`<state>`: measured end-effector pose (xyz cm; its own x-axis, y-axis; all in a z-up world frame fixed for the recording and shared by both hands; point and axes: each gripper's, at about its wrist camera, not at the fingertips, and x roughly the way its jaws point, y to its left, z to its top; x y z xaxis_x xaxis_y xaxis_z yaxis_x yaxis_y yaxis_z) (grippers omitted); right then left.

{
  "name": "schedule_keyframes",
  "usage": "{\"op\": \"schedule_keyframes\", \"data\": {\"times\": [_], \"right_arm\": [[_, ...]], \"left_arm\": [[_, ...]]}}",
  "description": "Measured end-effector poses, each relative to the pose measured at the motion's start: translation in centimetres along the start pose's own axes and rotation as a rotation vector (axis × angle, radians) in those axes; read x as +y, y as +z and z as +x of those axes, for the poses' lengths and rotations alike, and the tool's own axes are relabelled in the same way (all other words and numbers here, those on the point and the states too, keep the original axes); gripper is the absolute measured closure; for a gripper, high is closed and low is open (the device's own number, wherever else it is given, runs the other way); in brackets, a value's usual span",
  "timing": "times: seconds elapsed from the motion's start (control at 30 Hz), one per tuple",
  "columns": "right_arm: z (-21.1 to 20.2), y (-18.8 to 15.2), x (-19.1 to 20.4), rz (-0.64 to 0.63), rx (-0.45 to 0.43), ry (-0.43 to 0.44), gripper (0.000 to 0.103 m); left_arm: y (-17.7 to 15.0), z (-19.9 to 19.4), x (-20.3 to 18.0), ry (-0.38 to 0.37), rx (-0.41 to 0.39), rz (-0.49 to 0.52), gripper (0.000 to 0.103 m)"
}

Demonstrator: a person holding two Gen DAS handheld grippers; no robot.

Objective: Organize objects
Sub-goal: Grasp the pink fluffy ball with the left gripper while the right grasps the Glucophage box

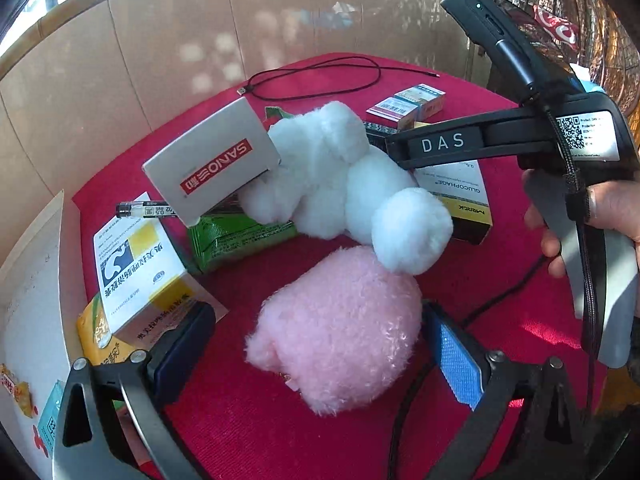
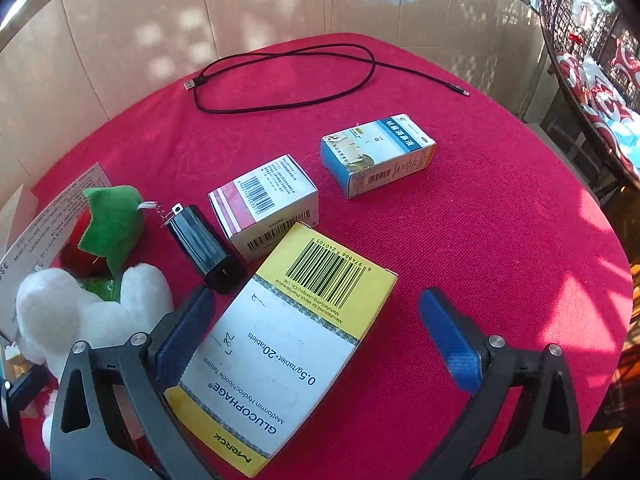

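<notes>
- The left gripper (image 1: pixel 320 344) is wide open, its fingers on either side of the pink plush toy (image 1: pixel 336 332) on the red tablecloth (image 1: pixel 500 280); neither pad seems to press the fur yet, so it holds nothing.
- The right gripper (image 2: pixel 316 340) is also spread wide and empty, low over the yellow and white medicine box (image 2: pixel 280 344), with the left pad at the box's edge and the right pad well clear of it.
- A white plush toy (image 1: pixel 340 176) lies just behind the pink one, leaning on a grey box (image 1: pixel 212 164) and a green packet (image 1: pixel 236 236).
- Two small boxes (image 2: pixel 268 204), a black charger plug (image 2: pixel 204 248) and a black cable (image 2: pixel 288 76) lie further back.
- I judge this to be the reaching step, before any grasp.
- Next, each gripper needs to close squarely on its item; the soft fur may squash, and the flat box may slide.
</notes>
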<state>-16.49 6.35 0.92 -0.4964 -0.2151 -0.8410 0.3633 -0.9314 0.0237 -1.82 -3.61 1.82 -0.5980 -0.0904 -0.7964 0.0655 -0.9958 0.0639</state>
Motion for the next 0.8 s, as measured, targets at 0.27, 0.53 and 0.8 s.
{"op": "schedule_keyframes", "data": {"times": [0.27, 0.53, 0.8], "right_arm": [[-0.9, -2.1, -2.7, -0.072, -0.013, -0.010, 0.004], [-4.0, -2.0, -5.4, -0.021, -0.042, 0.171, 0.004], [-7.1, -4.2, -2.2, -0.569, -0.096, 0.417, 0.005]], "left_arm": [[-1.4, -1.5, -0.3, -0.065, -0.008, -0.018, 0.038], [-1.7, -1.9, -0.1, -0.089, -0.010, -0.060, 0.038], [-1.7, -2.1, 0.5, -0.114, -0.032, -0.114, 0.038]]}}
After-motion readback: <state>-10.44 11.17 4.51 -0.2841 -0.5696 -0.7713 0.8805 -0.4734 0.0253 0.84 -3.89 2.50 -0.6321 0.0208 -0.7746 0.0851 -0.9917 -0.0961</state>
